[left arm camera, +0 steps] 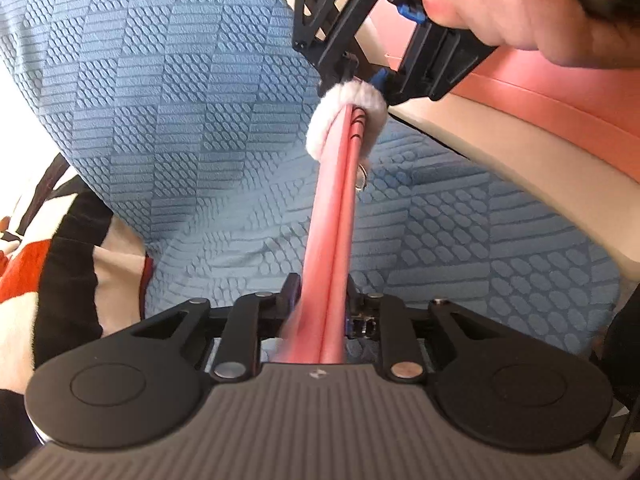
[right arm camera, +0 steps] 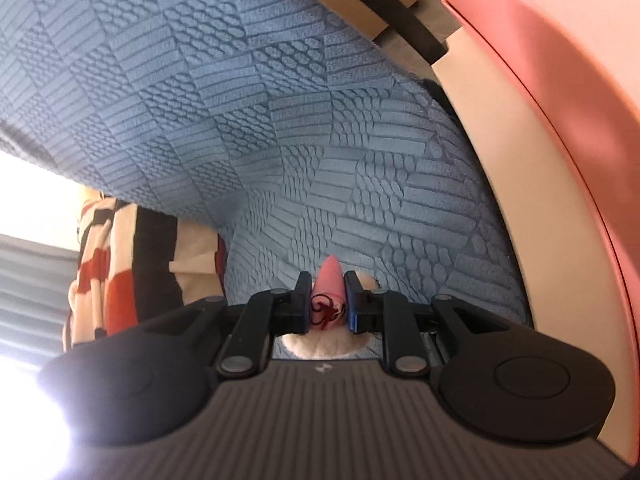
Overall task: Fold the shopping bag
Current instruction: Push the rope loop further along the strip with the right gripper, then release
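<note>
1. Blue textured upholstery (left arm camera: 192, 120) with a raised block pattern fills the background of both wrist views; a cream-and-pink curved panel (left arm camera: 540, 128) runs along the 2 o'clock side.
2. Stretched taut between the two grippers, above the upholstery, is the pink shopping bag (left arm camera: 332, 216), gathered into a long narrow band. It runs from 6 o'clock up toward 12 o'clock in the left wrist view.
3. Nearest the camera in that view, the left gripper (left arm camera: 320, 300) is clamped on the near end of the band, which passes between its pads.
4. Only the left wrist view shows the right gripper (left arm camera: 352, 92) from outside, at 1 o'clock, pinching the far end of the band where a white fluffy trim (left arm camera: 336, 120) bunches around it. A small metal ring (left arm camera: 362, 178) hangs just below the trim.
5. Also seen only there is the person's hand (left arm camera: 500, 4) wrapped around the right tool's handle.
6. From the right wrist view, the same grip appears close up: black markings on pink fabric squeezed between the pads, a pink tip poking out toward 12 o'clock, white fluff below at 6 o'clock.
7. At 9 o'clock in both views lies a cloth striped in red, black and white (right arm camera: 116, 264); the right view adds a bright glare at 8 o'clock.
</note>
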`<state>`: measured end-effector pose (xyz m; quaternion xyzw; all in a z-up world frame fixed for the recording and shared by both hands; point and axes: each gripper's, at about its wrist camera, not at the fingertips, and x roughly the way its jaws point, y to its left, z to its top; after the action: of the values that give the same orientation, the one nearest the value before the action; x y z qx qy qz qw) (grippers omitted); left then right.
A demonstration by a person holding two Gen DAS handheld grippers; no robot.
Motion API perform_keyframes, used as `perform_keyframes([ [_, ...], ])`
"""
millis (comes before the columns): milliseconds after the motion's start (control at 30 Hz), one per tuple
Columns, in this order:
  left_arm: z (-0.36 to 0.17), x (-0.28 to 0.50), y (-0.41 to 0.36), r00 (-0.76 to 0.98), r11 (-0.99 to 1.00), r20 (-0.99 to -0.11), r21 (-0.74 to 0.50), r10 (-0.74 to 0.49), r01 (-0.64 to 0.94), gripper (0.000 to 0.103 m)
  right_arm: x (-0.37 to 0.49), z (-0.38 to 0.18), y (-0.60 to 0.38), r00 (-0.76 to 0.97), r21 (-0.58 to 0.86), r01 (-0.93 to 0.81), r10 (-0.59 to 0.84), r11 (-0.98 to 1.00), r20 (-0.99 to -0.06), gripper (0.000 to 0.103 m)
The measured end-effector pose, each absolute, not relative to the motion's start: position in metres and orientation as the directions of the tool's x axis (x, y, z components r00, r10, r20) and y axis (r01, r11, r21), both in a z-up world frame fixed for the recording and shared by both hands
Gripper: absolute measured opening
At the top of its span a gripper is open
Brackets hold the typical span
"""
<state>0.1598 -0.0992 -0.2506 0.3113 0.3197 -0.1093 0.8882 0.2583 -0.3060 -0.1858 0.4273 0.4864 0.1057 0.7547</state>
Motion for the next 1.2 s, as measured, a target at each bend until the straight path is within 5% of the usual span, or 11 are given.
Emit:
perform_keyframes([
  [533, -0.242, 0.169, -0.091, 0.761, 0.831, -0.648, 0.419, -0.007, 0.365, 0.014, 0.243, -0.198, -0.266, 0.393, 0.76, 0.212, 0.659, 0.614, -0.642, 0.025],
  [733, -0.243, 0.178, -0.083, 0.715, 0.883, -0.698, 0.317, -0.031, 0.348, 0.014, 0.229, -0.174, -0.272, 0.468, 0.751, 0.17, 0.618, 0.638, -0.631, 0.053],
  [1000, -0.238, 0.188, -0.073, 0.679, 0.929, -0.732, 0.208, -0.058, 0.305, 0.015, 0.211, -0.177, -0.254, 0.419, 0.755, 0.139, 0.652, 0.641, -0.632, 0.051],
  [1200, -0.237, 0.189, -0.074, 0.667, 0.931, -0.742, 0.193, -0.068, 0.31, 0.015, 0.212, -0.195, -0.237, 0.381, 0.739, 0.16, 0.65, 0.654, -0.658, 0.035],
])
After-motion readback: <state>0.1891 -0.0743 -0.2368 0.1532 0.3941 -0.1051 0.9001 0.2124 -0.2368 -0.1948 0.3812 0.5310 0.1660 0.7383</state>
